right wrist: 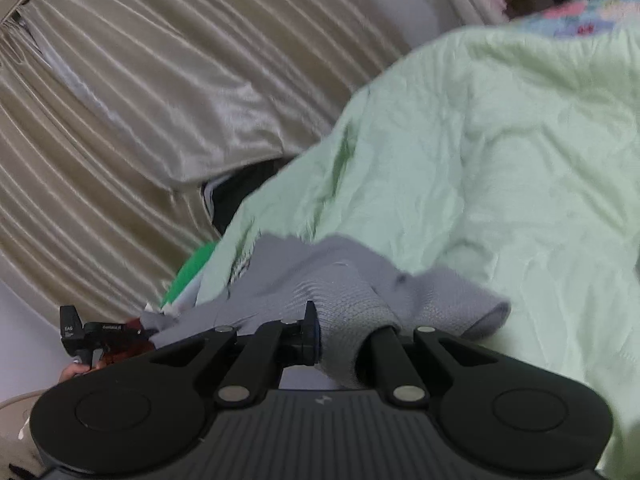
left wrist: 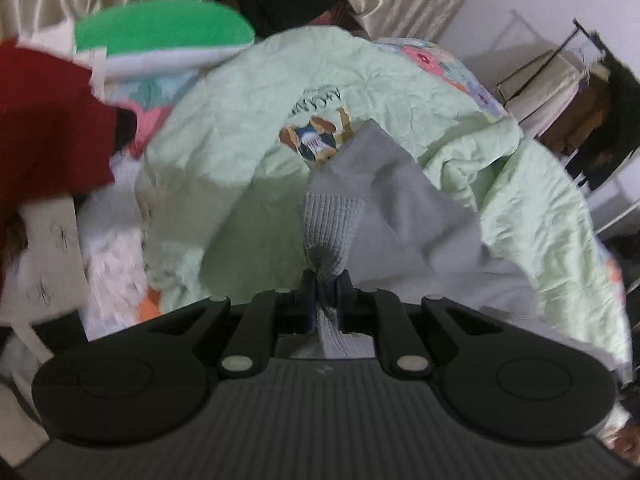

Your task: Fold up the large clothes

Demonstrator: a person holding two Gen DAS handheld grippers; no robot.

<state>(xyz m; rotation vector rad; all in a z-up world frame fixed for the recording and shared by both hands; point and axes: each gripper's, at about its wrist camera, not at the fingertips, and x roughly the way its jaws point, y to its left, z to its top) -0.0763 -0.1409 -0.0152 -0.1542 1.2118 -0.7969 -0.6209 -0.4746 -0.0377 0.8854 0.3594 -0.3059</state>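
A grey garment (left wrist: 404,216) with a ribbed cuff lies stretched over the pale green quilt (left wrist: 224,160) on the bed. My left gripper (left wrist: 327,280) is shut on the ribbed cuff, and the knit runs back between its blue pads. In the right wrist view the same grey garment (right wrist: 360,284) drapes over my right gripper (right wrist: 340,320), which is shut on a bunched ribbed edge of it. The cloth hides the right-hand fingertip. The left gripper (right wrist: 96,332) shows at the lower left of that view, held by a hand.
A green and white pillow (left wrist: 168,40) and a person's dark red sleeve (left wrist: 44,128) are at the left. Beige curtains (right wrist: 120,120) hang behind the bed. A rack with hanging clothes (left wrist: 580,92) stands at the right. A floral sheet (left wrist: 432,56) peeks out beyond the quilt.
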